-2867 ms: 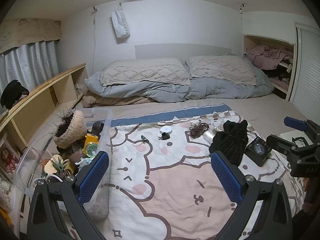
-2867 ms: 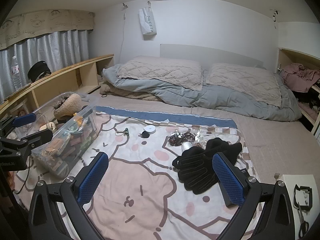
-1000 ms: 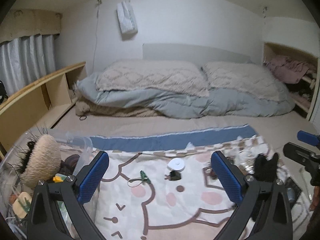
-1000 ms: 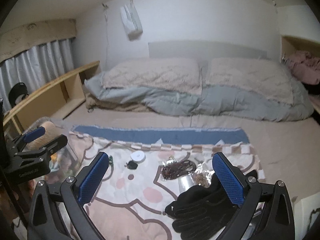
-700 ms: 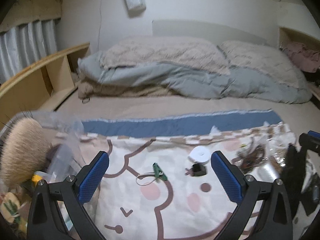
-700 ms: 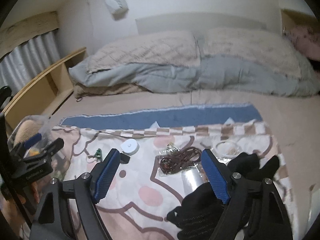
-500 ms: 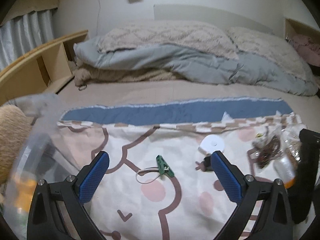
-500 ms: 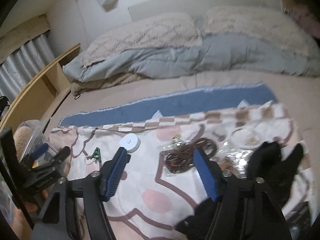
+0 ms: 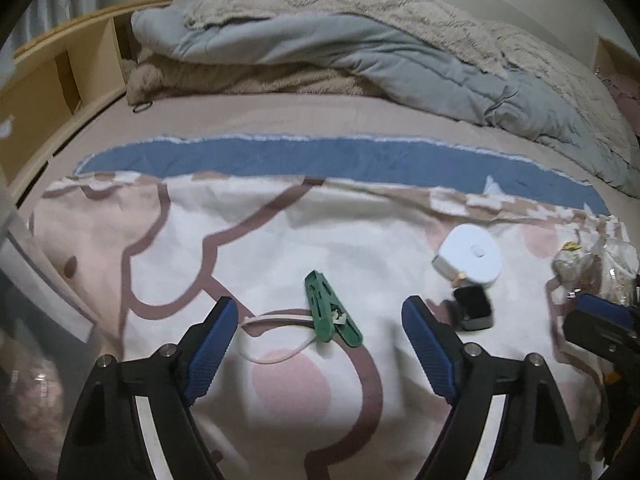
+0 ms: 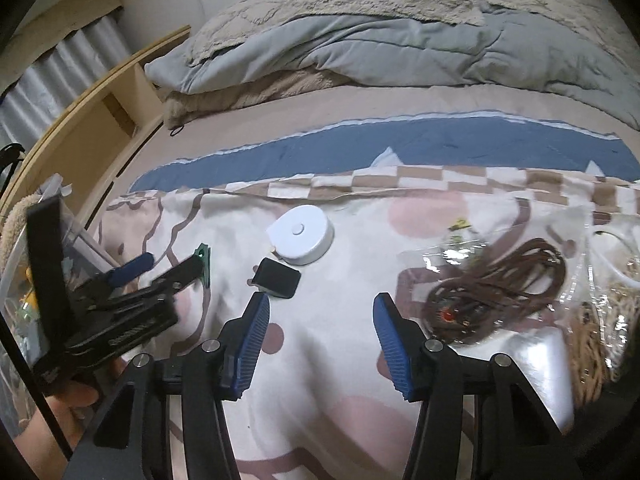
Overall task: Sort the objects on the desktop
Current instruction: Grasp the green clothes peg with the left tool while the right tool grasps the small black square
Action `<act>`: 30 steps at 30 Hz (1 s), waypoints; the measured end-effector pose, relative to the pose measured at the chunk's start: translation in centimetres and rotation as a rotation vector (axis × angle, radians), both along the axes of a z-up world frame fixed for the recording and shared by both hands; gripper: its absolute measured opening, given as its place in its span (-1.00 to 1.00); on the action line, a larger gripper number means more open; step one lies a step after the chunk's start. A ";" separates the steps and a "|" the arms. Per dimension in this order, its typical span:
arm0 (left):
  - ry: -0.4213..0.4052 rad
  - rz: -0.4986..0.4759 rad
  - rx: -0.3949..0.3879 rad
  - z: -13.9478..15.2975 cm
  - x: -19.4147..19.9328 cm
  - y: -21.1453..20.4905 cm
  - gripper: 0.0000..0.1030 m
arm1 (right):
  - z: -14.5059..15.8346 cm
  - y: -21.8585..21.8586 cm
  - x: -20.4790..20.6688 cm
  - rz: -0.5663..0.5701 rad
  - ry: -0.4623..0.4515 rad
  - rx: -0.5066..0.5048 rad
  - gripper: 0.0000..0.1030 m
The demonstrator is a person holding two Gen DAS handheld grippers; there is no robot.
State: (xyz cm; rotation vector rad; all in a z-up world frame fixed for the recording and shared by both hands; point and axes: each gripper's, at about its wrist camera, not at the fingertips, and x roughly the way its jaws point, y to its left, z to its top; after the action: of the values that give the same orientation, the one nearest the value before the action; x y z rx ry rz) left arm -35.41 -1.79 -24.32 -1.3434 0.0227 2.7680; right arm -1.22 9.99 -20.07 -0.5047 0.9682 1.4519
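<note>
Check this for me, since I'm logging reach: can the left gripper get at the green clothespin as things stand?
Probably yes. The green clothespin lies bare on the cartoon blanket just ahead of the left gripper, whose empty jaws are closing; nothing lies between them.

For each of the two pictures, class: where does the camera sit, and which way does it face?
Left wrist: on the left gripper, looking down at the green clip on the blanket; jaws closing, nothing gripped.
Right wrist: on the right gripper, facing the black block and bagged cord; jaws closing, empty; a hand shows.
Shared: white disc, clip, block.
</note>
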 end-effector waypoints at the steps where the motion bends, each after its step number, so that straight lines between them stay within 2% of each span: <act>1: -0.005 -0.002 -0.003 -0.5 -0.2 0.0 0.46 | -0.2 0.1 0.1 0.000 0.004 -0.003 0.06; 5: -0.020 0.000 -0.018 -1.7 -0.5 -0.5 -0.05 | -1.0 0.6 0.3 -0.002 0.033 -0.018 0.06; 11: 0.004 -0.107 -0.025 -1.9 0.9 -0.2 -0.51 | -2.0 1.6 0.8 -0.039 0.110 -0.042 0.07; 14: 0.001 -0.150 0.007 -1.7 1.8 -0.2 -0.54 | -2.2 2.2 0.6 -0.061 0.174 -0.050 0.07; 15: -0.003 -0.168 0.024 -1.6 2.1 -0.3 -0.54 | -2.2 2.3 0.4 -0.066 0.177 -0.050 0.07; 16: -0.007 -0.237 0.038 -1.5 2.5 -0.4 -0.54 | -2.2 2.5 0.3 -0.070 0.176 -0.052 0.07; 19: -0.028 -0.265 0.067 -1.5 3.9 -0.6 -0.56 | -2.4 3.0 -0.3 -0.074 0.195 -0.060 0.08; 22: -0.074 -0.297 0.059 -2.0 6.4 -0.9 -0.56 | -3.1 3.5 -0.5 -0.098 0.208 -0.083 0.08; 24: -0.079 -0.368 0.055 -1.8 8.3 -1.1 -0.56 | -3.6 3.8 -0.5 -0.118 0.223 -0.096 0.08; 27: -0.105 -0.411 0.083 -1.4 10.5 -1.9 -0.57 | -3.7 4.1 -0.3 -0.137 0.226 -0.093 0.08; 30: -0.140 -0.542 0.087 -1.1 12.1 -2.4 -0.57 | -3.8 4.6 -0.3 -0.154 0.233 -0.091 0.08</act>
State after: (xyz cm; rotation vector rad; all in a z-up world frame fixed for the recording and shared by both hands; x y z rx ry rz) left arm -23.33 -4.18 -25.43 -1.2747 0.2212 2.1997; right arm -1.50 14.55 -23.84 -0.3232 1.2353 1.3519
